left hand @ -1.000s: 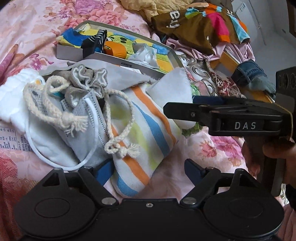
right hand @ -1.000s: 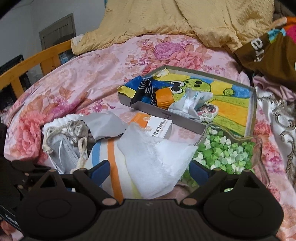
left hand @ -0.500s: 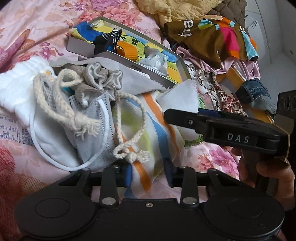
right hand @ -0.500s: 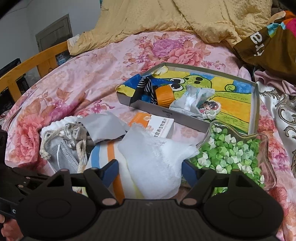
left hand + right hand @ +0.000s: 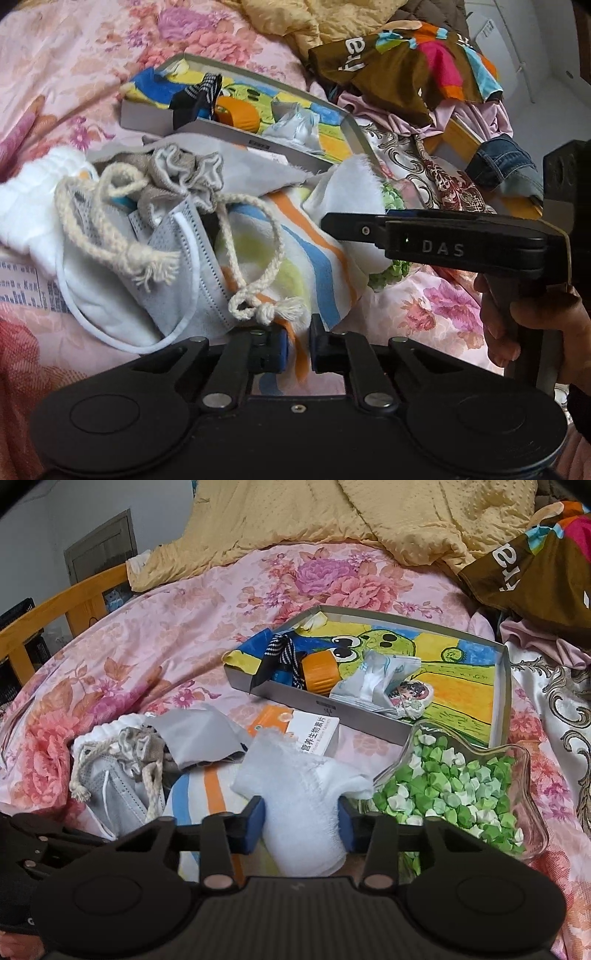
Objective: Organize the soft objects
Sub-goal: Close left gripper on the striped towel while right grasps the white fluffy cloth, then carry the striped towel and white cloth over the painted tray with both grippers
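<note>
A pile of soft things lies on the floral bedspread. My left gripper (image 5: 297, 349) is shut on the near edge of a striped orange-blue-green cloth (image 5: 295, 258). A grey drawstring pouch (image 5: 177, 177) with rope cords and a grey face mask (image 5: 177, 266) lie on the cloth's left part. My right gripper (image 5: 301, 823) has its pads against both sides of a white fluffy cloth (image 5: 299, 794) that lies over the striped cloth (image 5: 207, 790). The right gripper also shows side-on in the left wrist view (image 5: 332, 223).
A shallow grey box (image 5: 369, 716) with a frog picture holds an orange roll, a ribbon and packets. A glass dish (image 5: 524, 760) of green paper stars sits at right. A small orange-white carton (image 5: 306, 731), a yellow blanket (image 5: 332, 509) and heaped clothes (image 5: 406, 62) lie around.
Both grippers went from wide open to closed. The left closed on the striped cloth's edge. The right moved forward and closed on the white cloth.
</note>
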A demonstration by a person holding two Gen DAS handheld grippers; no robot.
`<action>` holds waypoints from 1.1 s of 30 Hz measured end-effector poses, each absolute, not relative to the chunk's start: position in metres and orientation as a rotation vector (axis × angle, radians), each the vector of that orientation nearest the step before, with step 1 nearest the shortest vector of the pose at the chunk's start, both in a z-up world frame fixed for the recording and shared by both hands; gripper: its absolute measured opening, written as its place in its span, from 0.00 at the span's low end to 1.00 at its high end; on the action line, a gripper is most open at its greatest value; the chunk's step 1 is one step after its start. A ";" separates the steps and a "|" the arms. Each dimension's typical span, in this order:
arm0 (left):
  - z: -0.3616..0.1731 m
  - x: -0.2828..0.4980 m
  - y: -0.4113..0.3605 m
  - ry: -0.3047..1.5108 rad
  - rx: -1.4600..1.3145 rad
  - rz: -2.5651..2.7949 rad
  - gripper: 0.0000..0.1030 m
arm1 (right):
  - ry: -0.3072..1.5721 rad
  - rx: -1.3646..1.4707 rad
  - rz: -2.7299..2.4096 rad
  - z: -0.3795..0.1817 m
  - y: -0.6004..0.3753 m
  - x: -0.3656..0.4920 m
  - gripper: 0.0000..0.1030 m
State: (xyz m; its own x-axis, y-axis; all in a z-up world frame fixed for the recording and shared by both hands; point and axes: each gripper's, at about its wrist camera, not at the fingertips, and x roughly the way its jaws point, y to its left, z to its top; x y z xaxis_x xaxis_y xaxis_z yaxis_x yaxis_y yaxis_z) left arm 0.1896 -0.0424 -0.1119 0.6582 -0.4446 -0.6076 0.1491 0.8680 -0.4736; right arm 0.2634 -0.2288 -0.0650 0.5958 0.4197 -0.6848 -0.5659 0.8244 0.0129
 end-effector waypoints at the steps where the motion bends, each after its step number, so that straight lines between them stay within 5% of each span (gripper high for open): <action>1: -0.111 0.189 -0.043 0.779 -0.396 -0.343 0.10 | 0.734 -0.216 0.576 -0.065 -0.229 0.264 0.39; 12: -0.099 0.178 -0.056 0.700 -0.228 -0.338 0.09 | 0.713 -0.230 0.565 -0.061 -0.230 0.259 0.15; 33: -0.050 0.127 -0.069 0.575 -0.109 -0.457 0.08 | 0.569 -0.156 0.495 -0.021 -0.253 0.226 0.14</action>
State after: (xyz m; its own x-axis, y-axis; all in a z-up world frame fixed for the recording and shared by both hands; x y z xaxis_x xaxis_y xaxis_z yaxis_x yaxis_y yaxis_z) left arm 0.1269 -0.0688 -0.0499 0.7423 -0.4460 -0.5000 0.3863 0.8946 -0.2245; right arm 0.2263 -0.2532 -0.0212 0.7293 0.4055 -0.5510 -0.4897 0.8718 -0.0066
